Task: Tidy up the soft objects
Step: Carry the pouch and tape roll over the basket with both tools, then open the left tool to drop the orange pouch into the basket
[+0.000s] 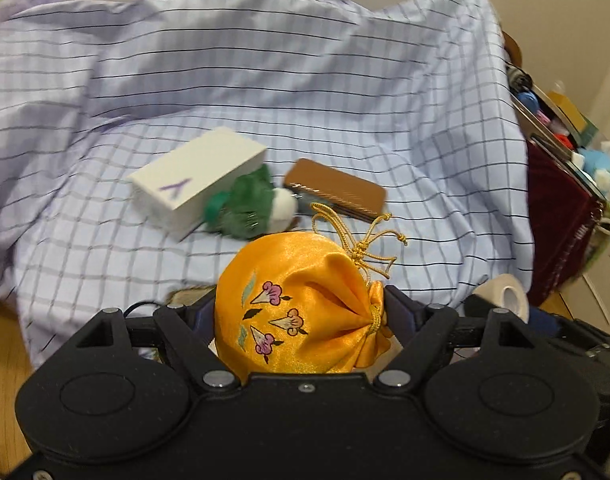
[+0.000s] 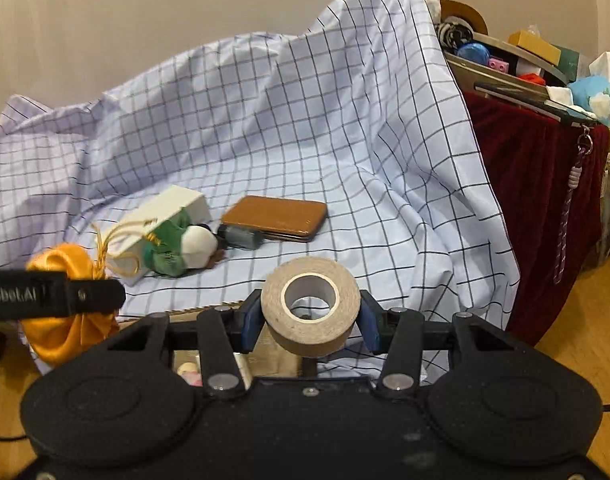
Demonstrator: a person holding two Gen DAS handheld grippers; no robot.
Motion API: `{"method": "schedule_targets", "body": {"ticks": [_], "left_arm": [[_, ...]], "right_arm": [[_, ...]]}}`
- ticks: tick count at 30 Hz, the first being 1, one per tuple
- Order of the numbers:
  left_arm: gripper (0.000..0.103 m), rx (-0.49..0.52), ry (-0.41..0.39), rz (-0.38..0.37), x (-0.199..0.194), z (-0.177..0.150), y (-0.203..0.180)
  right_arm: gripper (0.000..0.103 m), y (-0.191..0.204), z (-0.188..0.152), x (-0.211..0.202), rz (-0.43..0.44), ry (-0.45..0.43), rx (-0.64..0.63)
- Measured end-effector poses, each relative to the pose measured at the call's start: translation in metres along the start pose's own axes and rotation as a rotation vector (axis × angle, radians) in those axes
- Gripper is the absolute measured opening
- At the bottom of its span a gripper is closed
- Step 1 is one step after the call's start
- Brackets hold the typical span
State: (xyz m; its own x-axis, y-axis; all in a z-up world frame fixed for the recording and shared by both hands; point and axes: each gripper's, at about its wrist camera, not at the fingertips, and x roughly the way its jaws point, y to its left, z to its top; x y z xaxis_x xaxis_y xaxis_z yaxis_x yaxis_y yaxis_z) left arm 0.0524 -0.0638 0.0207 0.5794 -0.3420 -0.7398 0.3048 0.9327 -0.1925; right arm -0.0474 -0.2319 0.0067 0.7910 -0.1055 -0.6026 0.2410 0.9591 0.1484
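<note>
Left tool [image 1: 301, 320]: closed on orange drawstring pouch [image 1: 297, 308], lower centre of frame. Right tool [image 2: 311, 316]: clamped on tape roll [image 2: 311, 308], lower centre. Centre-left, on checked cloth [image 2: 305, 128]: white box [image 2: 161, 220], green plush toy [image 2: 177, 250], brown wallet [image 2: 277, 218].

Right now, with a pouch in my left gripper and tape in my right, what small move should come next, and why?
Probably set the tape roll down on the checked cloth, apart from the green plush. The right gripper is shut on it, and it looks rigid, not soft. The left gripper can keep the yellow pouch, which is soft.
</note>
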Motion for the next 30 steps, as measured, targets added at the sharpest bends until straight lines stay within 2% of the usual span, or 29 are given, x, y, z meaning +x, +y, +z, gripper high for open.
{"method": "schedule_targets", "body": {"ticks": [7, 12, 20, 30], "left_arm": [[0.077, -0.069, -0.048, 0.07, -0.027, -0.033, 0.018], [0.077, -0.104, -0.084, 0.153, -0.044, -0.044, 0.039], [0.077, -0.129, -0.042, 0.134, -0.023, -0.051, 0.042], [0.078, -0.118, 0.011, 0.164, -0.002, -0.059, 0.035]], "right_arm": [[0.048, 0.006, -0.006, -0.021, 0.035, -0.035, -0.014], [0.048, 0.018, -0.011, -0.017, 0.042, -0.014, -0.028], [0.048, 0.03, -0.023, -0.01, 0.045, 0.03, -0.067], [0.048, 0.028, -0.027, -0.006, 0.037, 0.058, -0.061]]}}
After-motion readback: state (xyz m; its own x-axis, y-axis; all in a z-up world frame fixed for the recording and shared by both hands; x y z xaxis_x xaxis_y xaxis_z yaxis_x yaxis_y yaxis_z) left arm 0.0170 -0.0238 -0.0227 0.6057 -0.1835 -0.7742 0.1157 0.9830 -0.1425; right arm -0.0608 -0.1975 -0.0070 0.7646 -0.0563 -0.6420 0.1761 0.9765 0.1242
